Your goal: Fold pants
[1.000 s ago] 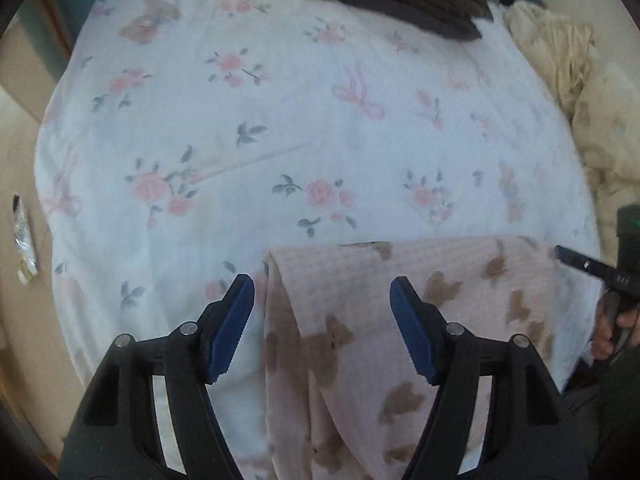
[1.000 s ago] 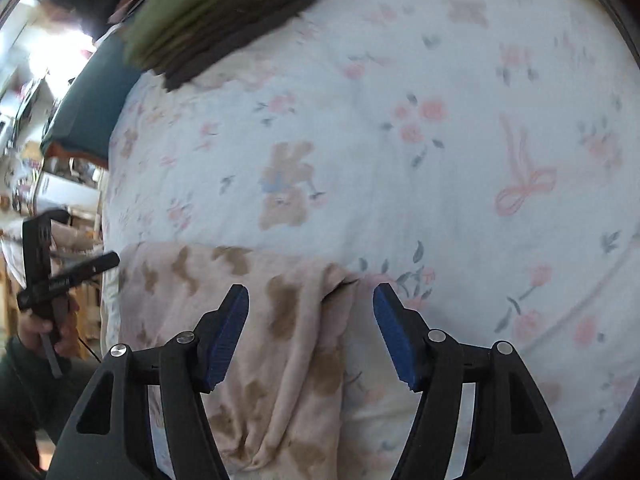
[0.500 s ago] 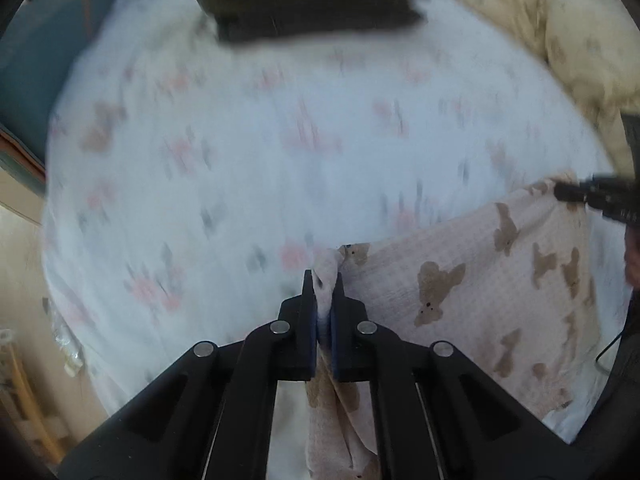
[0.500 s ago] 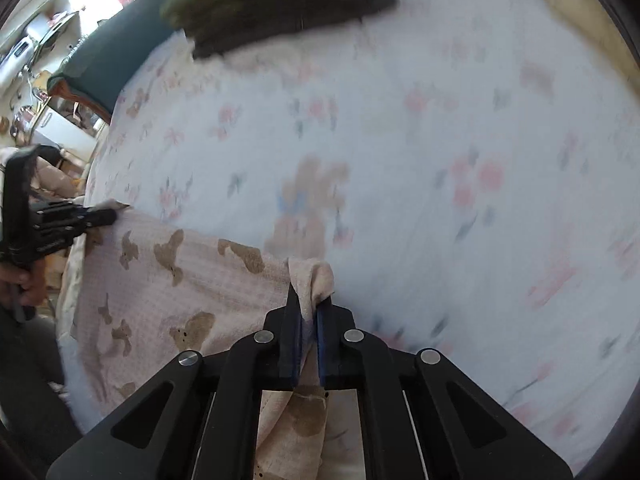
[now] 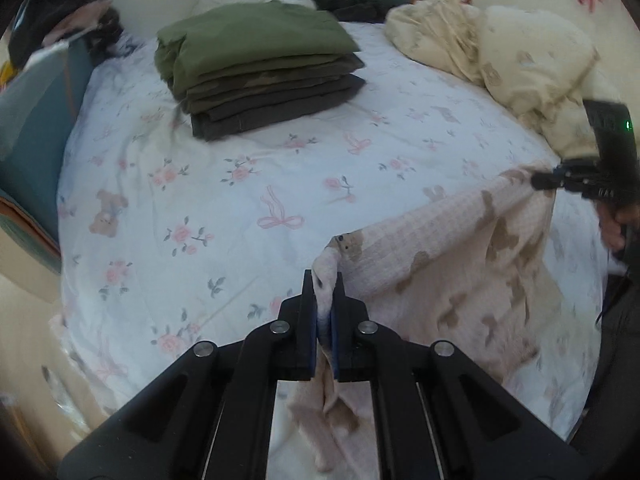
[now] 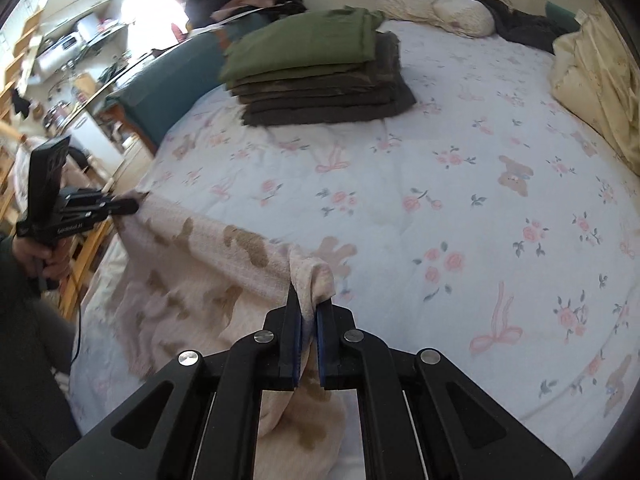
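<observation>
Pale pink pants with brown bear prints [image 5: 448, 264] hang stretched between my two grippers above the near edge of the bed. My left gripper [image 5: 324, 280] is shut on one top corner of the pants. My right gripper [image 6: 306, 292] is shut on the other top corner of the pants [image 6: 192, 256]. The right gripper shows in the left wrist view [image 5: 540, 180] and the left gripper shows in the right wrist view [image 6: 134, 206], each pinching the cloth's edge. The cloth droops below the held edge.
A floral white bedsheet [image 5: 240, 184] covers the bed. A stack of folded green and dark pants [image 5: 256, 68] lies at the far side, also in the right wrist view [image 6: 320, 68]. A cream quilt [image 5: 520, 52] is bunched at the right. A teal cushion [image 5: 28, 128] lies left.
Both grippers closed on the top corners of the pants, then lifted and pulled the edge taut. The views tilted up, showing the far side of the bed.
</observation>
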`<state>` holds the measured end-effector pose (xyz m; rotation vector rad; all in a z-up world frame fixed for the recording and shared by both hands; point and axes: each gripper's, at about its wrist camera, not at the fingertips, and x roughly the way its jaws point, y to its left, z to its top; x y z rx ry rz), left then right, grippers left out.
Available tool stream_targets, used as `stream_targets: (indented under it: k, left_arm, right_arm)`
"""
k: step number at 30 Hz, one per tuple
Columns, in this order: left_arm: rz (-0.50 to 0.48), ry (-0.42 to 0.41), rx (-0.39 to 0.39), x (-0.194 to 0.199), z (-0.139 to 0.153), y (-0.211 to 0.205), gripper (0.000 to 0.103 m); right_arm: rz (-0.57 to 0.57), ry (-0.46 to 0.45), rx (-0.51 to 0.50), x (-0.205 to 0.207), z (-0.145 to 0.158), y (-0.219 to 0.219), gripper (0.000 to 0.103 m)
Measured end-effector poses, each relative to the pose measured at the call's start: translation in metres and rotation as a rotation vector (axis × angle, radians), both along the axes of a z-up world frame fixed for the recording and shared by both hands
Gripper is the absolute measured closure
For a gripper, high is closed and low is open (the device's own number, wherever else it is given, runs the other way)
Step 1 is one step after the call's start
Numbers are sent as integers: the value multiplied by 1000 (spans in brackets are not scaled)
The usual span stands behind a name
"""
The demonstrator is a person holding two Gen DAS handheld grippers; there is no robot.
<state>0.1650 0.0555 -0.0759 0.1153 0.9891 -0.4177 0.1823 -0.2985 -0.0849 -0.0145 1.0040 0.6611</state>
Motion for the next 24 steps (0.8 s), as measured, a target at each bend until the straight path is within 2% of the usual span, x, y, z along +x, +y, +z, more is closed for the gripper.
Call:
stream_targets:
  k: [3,5,8,11,13,16,17,18,19,20,22,24]
  left_arm:
    - [-28,-14,73,-22,5,-4,100]
    - [-45,-9,92,-37,8,-9,100]
    - [-96,17,132,-64,4,-15,100]
    - [-167,79,172,-86,-7,-22,99]
    - [-208,111,241,-101,-21,-31,97]
    - [-233,161,289,-111,-37,-40,96]
    - [-230,183,290,-113,-40,-40,94]
    - [-227,219,299,-115,-44,-39,86]
    - [-215,244,327,-117,-48,-38,74]
    - [-199,252,345,-119,-47,-33,69]
    - [-163,246,315,-120,-36,-22,66]
    - [-97,216,203,-116,-13,-7,66]
  right_arm:
    - [64,-14,-32,-28,8,5,99]
    - [96,-35,-64,-48,12,9,99]
    - [151,-15,-113,-72,7,14,99]
    - [200,28,-173,-93,-6,18,99]
    - [223,68,-211,-103,-20,23,99]
    - [290,139,-286,-121,-45,35,98]
    - [306,158,-308,-125,-49,37,96]
    - [314,176,-319,-129,-51,38,92]
    - [317,190,-327,-133,-52,37,91]
    - [317,199,-337,-137,-51,34,87]
    - [289,212,-335,-138,-42,24,81]
    - [249,185,-304,-137,-26,15,79]
